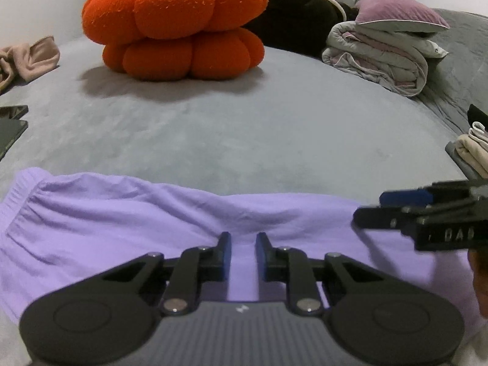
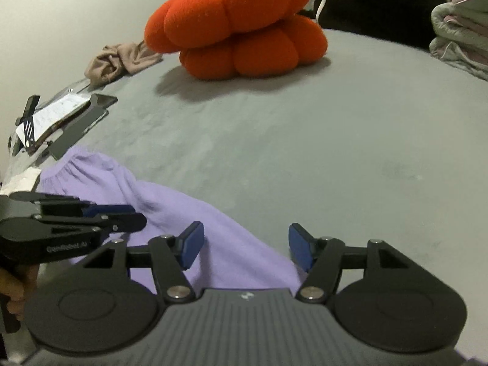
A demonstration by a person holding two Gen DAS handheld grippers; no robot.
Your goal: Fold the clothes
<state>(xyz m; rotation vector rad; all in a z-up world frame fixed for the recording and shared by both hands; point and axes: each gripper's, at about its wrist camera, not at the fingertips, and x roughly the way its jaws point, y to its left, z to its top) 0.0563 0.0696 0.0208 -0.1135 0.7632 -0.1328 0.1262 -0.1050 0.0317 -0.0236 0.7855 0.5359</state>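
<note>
Left wrist view: my left gripper (image 1: 243, 244), jaws narrowly apart and pinching nothing, hovers over the flat lilac cotton garment (image 1: 122, 213) on the grey bed (image 1: 244, 122), its length running crosswise; my right gripper (image 2: 244, 244), spread wide, is above its right end.

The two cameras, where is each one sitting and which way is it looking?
Left wrist view: sits on the left tool, looking forward and down over the purple garment toward the orange pumpkin cushion; the right tool pokes in at right.
Right wrist view: sits on the right tool, looking over the garment's end; the left tool and a hand show at left.
Both share the garment, cushion and grey bed.
</note>
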